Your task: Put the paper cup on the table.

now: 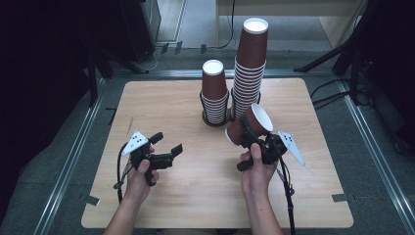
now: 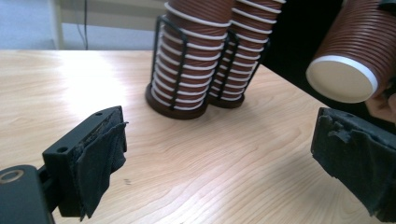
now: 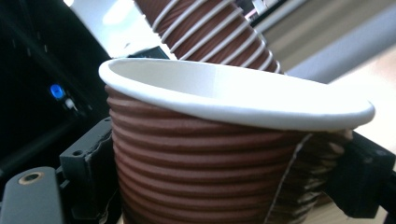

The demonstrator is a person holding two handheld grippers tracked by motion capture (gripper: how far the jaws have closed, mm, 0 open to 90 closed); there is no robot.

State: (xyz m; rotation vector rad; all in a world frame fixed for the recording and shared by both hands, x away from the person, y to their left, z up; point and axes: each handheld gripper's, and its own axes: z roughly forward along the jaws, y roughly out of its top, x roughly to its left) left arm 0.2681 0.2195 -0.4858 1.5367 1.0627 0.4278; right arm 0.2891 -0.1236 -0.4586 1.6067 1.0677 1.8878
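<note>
right hand-held gripper (image 1: 248,133): my jaws are clamped on a single brown ribbed paper cup (image 1: 248,125), gripping its side wall; cup tilted, mouth facing up and away from me
left hand-held gripper (image 1: 166,145): jaws wide apart, nothing between them, hovering low over the table (image 1: 161,98), pointed toward the stacks
cup location: held off the table in my right hand-held gripper, just in front of the two stacks, touching neither; from the left gripper view its white base (image 2: 340,79) faces that camera
stacks: short stack (image 1: 214,93) and tall stack (image 1: 249,68) stand upside down, side by side in a black wire holder (image 2: 170,56) at the far middle of the table
progress: one cup is out and in hand; looks like mid-transfer. Left to do, my guess: hand it over to the open left gripper or set it down. Nothing placed on the table yet
hidden: cup fills the right gripper view, so pad contact is mostly covered; right pad edge barely shows
cut off: tops of both stacks cropped in the left gripper view
unclear: which stack the cup belongs to; cannot tell
</note>
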